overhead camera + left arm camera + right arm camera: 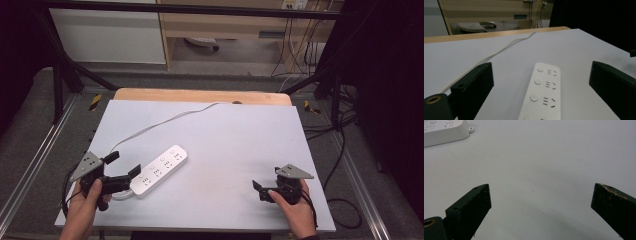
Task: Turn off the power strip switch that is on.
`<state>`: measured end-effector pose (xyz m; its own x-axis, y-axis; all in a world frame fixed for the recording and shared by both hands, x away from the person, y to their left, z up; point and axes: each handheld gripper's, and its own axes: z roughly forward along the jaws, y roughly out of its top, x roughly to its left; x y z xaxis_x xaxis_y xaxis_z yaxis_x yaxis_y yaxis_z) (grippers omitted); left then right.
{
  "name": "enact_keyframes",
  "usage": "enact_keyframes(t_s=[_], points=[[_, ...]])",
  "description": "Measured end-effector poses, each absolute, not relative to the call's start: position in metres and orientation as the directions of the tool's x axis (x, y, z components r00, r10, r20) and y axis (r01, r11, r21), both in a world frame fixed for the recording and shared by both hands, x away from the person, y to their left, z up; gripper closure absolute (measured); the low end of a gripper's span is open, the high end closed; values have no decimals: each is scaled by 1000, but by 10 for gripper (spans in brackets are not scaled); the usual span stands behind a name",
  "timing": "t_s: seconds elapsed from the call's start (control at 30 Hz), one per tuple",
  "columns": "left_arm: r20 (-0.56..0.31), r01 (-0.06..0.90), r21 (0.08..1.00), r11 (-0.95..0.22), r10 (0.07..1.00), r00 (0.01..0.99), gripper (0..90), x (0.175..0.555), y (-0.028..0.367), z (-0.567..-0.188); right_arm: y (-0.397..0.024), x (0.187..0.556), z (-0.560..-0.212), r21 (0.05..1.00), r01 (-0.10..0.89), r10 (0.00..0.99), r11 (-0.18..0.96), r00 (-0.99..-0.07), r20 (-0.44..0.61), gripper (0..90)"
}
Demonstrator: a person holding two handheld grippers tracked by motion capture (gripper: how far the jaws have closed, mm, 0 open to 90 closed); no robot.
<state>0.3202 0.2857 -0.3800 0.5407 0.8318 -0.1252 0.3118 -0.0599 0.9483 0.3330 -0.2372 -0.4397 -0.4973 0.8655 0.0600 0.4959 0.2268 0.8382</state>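
Observation:
A white power strip (160, 170) lies slanted on the white tabletop (230, 135) at the front left. Its white cable (165, 121) curves away to the table's far edge. My left gripper (125, 163) is open at the strip's near end, one jaw on each side of it and not touching. The left gripper view looks along the strip (544, 92) and its round buttons, between the spread jaws of the left gripper (541, 65). At the front right my right gripper (267, 179) rests open over bare table. In its own view the right gripper (542, 187) is empty, and the strip's far end (444, 131) shows top left.
A wooden strip (200, 95) borders the table's far edge. Black frame bars (65, 65) rise at both back corners. Cables (340, 150) trail on the floor to the right. A pale cabinet (110, 35) stands behind the table.

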Motion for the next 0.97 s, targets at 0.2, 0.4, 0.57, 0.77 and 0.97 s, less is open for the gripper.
enact_keyframes(t_s=[0.2,0.4,0.57,0.77,0.97], points=[[-121,308,950,-54,844,522,56,317,302,-381,-237,333,-440,838,497,865,227,-498,60,34],[-122,302,952,-42,857,501,56,315,318,-382,-237,333,-440,838,496,866,227,-497,59,34],[-125,319,947,-37,874,470,56,315,334,-388,-237,333,-440,838,495,867,227,-495,57,33],[-114,386,920,-59,905,410,68,323,354,-409,-236,334,-442,836,496,870,234,-491,48,31],[-114,427,902,-71,913,393,75,330,357,-418,-234,351,-453,810,521,890,270,-455,-4,34]])
